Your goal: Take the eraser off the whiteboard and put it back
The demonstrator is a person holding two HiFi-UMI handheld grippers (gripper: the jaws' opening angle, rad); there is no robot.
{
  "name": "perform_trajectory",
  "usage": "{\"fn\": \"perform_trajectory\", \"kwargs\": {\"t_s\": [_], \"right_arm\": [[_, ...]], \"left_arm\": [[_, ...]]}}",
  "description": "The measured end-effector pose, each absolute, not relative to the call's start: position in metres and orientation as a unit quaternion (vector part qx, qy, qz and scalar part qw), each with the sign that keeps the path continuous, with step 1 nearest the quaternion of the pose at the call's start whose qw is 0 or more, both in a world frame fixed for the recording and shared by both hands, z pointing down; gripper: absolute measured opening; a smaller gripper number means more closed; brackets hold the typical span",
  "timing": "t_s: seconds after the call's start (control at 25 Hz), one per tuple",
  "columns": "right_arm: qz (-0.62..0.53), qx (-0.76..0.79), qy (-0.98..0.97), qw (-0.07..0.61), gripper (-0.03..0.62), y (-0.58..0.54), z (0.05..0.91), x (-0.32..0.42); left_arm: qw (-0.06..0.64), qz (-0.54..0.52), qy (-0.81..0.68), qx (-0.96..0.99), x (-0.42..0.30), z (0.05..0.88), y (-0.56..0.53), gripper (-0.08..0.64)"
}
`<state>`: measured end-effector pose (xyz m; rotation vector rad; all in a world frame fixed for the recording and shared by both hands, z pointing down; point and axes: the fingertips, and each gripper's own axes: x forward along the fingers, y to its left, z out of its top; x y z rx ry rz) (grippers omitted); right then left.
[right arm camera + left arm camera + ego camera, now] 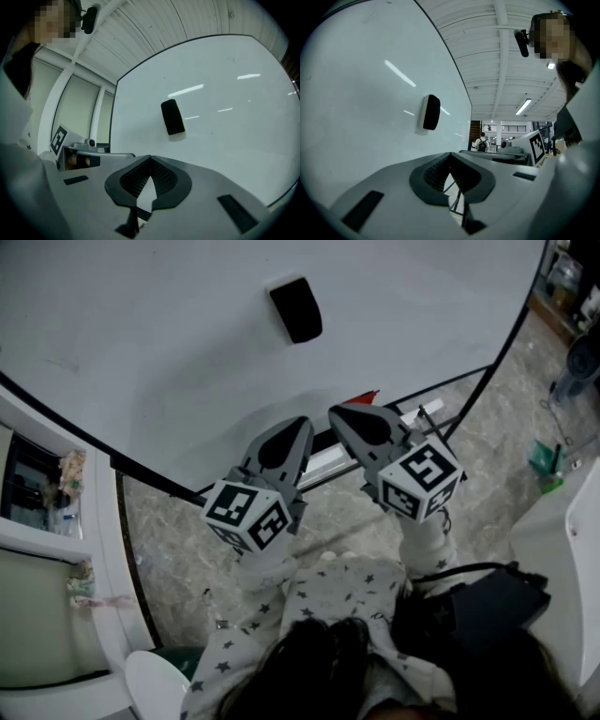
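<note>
A black eraser sticks to the big whiteboard, alone on its bare surface. Both grippers hover side by side below it, near the board's lower edge, apart from the eraser. My left gripper is shut with nothing between its dark pads. My right gripper is shut and empty as well. In the left gripper view the eraser sits above and left of the closed jaws. In the right gripper view the eraser sits above and slightly right of the closed jaws.
A marker ledge runs along the board's bottom edge, with a red marker tip on it. A black bag lies on the marble floor at the right. A person with a backpack stands far off.
</note>
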<state>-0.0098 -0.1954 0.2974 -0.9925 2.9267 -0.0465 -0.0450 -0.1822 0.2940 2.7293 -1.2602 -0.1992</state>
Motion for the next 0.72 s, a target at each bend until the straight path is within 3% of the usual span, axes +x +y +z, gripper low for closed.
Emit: {"fn": "perform_trajectory", "kwargs": {"t_s": [0.72], "right_arm": [[-0.01,-0.322,0.946,0.032,0.008,-0.1956,0.2925,-0.01]], "left_arm": [[0.057,-0.066,-0.419,0.904,-0.047,0.2896,-0.1815,0.001]]}}
